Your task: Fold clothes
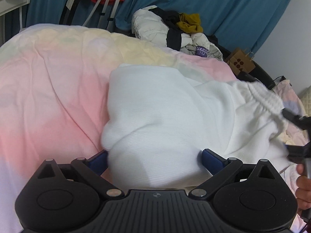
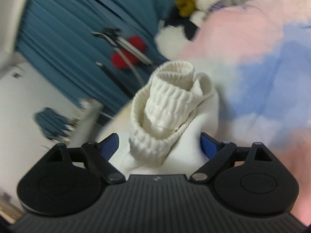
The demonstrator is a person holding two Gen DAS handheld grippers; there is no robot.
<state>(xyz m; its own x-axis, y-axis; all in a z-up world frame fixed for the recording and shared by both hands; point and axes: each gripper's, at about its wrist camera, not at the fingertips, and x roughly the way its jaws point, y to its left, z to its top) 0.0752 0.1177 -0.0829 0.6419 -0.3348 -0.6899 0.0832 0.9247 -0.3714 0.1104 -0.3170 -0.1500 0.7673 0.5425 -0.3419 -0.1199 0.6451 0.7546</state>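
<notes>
So I'm mid-fold on the bed here. Far left it's just the pink duvet [image 1: 48, 89], bare, with a pile of other clothes [image 1: 175, 29] heaped up at the far edge by the blue curtain [image 1: 233, 9].

My left gripper [image 1: 154, 160] has its jaws spread wide, with a thick lump of the white garment [image 1: 155, 106] bulging up between the blue pads [image 1: 210, 160]. The cloth fills the gap side to side, but I honestly can't tell if the pads are pinching it or it's just sitting there loose.

The garment starts right at that claw and runs away up and to the right across the duvet, long axis slanting toward the ribbed elastic waistband [image 1: 266, 99]. That end is where my right gripper [image 2: 159, 144] is. Its jaws are spread wide too, and the waistband [image 2: 169, 104] stands curled up between the pads. Cloth fills the gap, but I see no real pinch.

So the left claw has the body end and the right has the waistband end, with the length stretched between them. My guess is the next fold goes along that line, one end brought over to the other, and I'd need a proper grip first.
</notes>
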